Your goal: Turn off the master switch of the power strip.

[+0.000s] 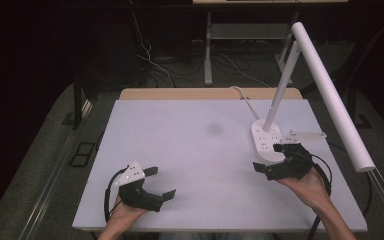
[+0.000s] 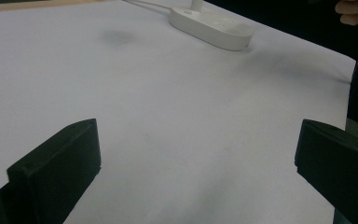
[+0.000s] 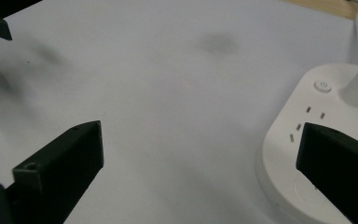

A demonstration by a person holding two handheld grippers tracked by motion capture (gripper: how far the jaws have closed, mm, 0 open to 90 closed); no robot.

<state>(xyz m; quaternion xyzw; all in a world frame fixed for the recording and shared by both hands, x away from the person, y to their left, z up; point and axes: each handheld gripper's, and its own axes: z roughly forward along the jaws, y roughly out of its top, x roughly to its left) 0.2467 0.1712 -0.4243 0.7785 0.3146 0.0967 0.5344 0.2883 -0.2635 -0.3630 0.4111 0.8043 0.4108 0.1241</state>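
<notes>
I see both grippers wide apart, holding nothing. Left gripper sits over bare white table. Right gripper is at the lamp base, 1 jaw over it.

We see a white power strip with a lamp stem on the white table.

We see our right gripper spread wide over the white table, one jaw overlapping the power strip.
</notes>
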